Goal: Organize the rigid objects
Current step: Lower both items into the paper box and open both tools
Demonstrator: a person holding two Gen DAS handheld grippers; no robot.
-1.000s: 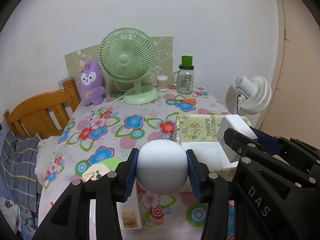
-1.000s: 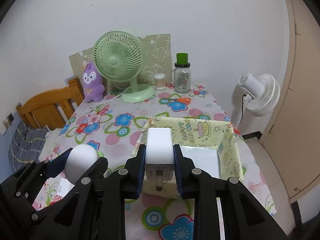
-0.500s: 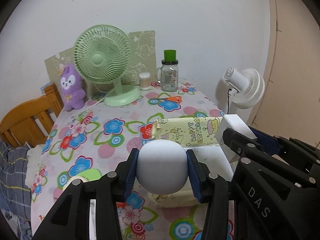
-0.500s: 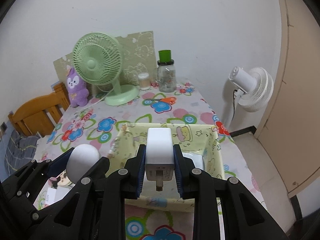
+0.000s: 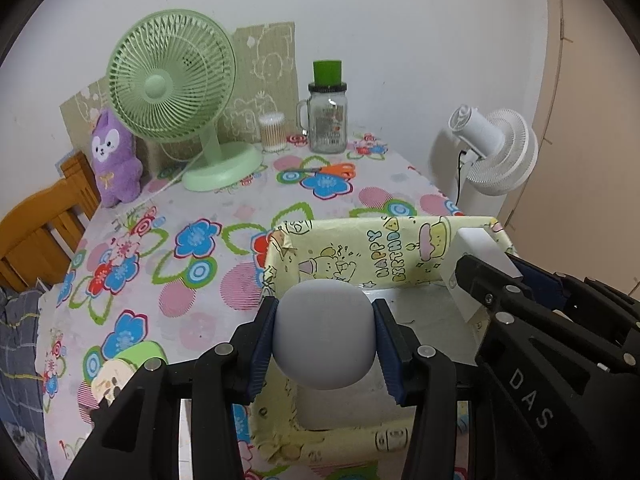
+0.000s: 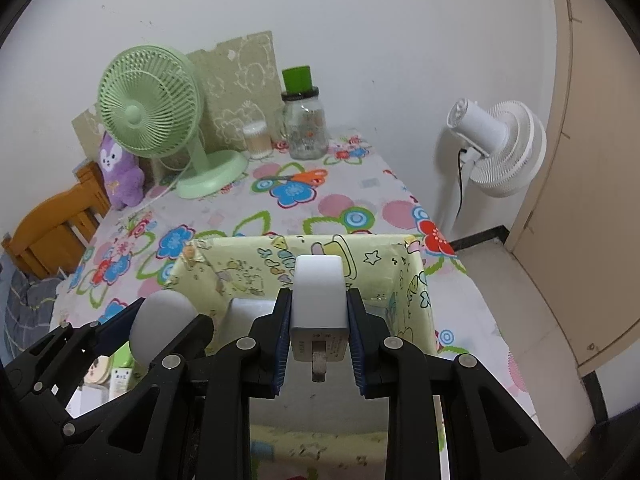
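My left gripper [image 5: 325, 336] is shut on a round white ball-shaped object [image 5: 325, 332], held over the near left part of a yellow cartoon-print box [image 5: 372, 256]. In the right wrist view my right gripper [image 6: 318, 320] is shut on a white plug adapter [image 6: 318, 292], metal prong facing the camera, above the same box [image 6: 248, 268]. The ball [image 6: 162, 320] and left gripper show at the lower left of that view, and the adapter [image 5: 486, 256] shows at the right of the left wrist view. The box floor holds a flat white item [image 5: 424, 312].
On the floral tablecloth [image 5: 192, 240] stand a green desk fan [image 5: 176, 92], a purple plush [image 5: 114, 156], a cotton-swab tub [image 5: 273, 131] and a glass jar with a green lid [image 5: 327, 116]. Orange scissors [image 5: 332, 170] lie behind the box. A wooden chair [image 5: 40, 224] is left, a white floor fan [image 5: 492, 148] right.
Both grippers moved forward, rightward and down with their objects, from beside the box to over it. The box now looks larger and lies under both. Neither grip changed.
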